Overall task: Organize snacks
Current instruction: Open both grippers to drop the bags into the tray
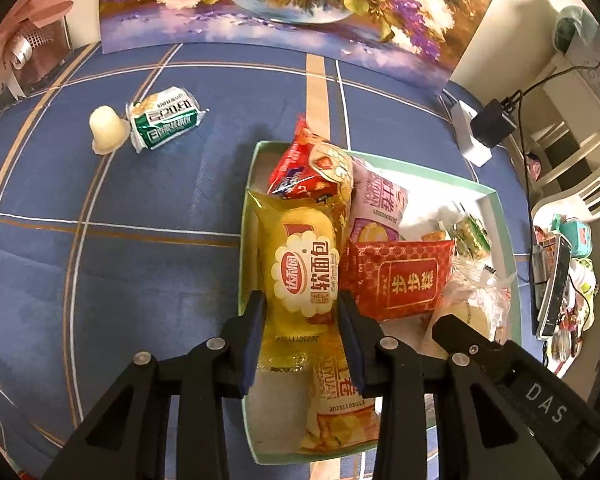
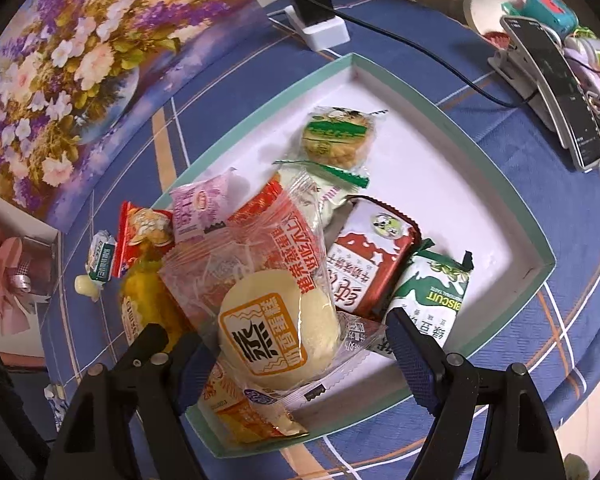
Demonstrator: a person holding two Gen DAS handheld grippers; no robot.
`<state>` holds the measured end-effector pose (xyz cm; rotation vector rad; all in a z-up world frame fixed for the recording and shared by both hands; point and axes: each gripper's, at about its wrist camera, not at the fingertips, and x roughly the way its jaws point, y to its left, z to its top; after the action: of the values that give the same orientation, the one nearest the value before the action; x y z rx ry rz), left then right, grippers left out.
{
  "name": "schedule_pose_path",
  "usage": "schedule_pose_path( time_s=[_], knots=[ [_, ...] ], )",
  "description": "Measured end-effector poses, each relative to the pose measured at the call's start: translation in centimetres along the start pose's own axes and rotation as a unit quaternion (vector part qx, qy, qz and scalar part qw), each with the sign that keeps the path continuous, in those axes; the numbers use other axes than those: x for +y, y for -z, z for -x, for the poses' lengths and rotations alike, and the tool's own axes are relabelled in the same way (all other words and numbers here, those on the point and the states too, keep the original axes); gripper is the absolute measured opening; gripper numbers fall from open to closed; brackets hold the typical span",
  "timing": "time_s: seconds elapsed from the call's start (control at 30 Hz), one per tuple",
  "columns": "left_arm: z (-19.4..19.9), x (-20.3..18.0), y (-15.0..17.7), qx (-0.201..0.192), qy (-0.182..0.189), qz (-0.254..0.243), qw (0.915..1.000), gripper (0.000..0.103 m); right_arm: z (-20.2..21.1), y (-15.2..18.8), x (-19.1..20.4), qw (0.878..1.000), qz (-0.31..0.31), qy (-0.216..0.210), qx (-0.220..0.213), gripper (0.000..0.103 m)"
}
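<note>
Both grippers are over the green-rimmed box (image 1: 247,216) that sits on the blue plaid cloth (image 1: 140,208). The left gripper (image 1: 302,320) is clamped on a yellow cake pack (image 1: 300,256), pads pressed against both its sides, and the pack hangs over the left end of the box. Under it lies a yellow chip bag (image 1: 340,408), and a red-and-gold pouch (image 1: 400,276) lies just to the right.

The right gripper (image 2: 296,344) has a clear-wrapped steamed bun (image 2: 276,324) between its fingers. The near finger is against the wrapper, but the far finger (image 2: 412,356) stands just off it, so I can't tell if it's really gripping or loose. The bun is over the pile in the box, on top of the other packs. Beside it are a red-and-white panda pack (image 2: 370,256) and a green biscuit pack (image 2: 432,300), with a round green-label cake (image 2: 336,136) further into the box.

Still outside the box on the cloth: a green-and-white snack pack (image 1: 166,118) touching a small jelly cup (image 1: 106,130).
</note>
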<state>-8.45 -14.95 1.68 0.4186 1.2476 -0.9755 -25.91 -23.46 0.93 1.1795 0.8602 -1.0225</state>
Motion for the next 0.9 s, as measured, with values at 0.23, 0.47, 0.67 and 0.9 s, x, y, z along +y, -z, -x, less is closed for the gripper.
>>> schedule_pose_path(
  time_s=[0.23,0.47,0.67,0.9],
  knots=[
    [-0.6,-0.2,0.1,0.005,0.003,0.001,1.0,0.038,-0.5,-0.2,-0.1,1.0,0.001,-0.003,0.005,0.083],
    [-0.1,0.5,-0.1,0.01,0.016,0.023,0.9996,0.04,-0.6,-0.1,0.5,1.0,0.013,0.002,0.006,0.084],
    [0.9,1.2,-0.3,0.008,0.02,0.033,0.9992,0.053,-0.2,-0.3,0.5,1.0,0.013,0.005,0.0,0.084],
    [2.3,1.7,-0.8,-0.003,0.028,0.038,0.9989,0.055,0.6,-0.3,0.8,1.0,0.015,0.004,-0.005,0.085]
  ],
)
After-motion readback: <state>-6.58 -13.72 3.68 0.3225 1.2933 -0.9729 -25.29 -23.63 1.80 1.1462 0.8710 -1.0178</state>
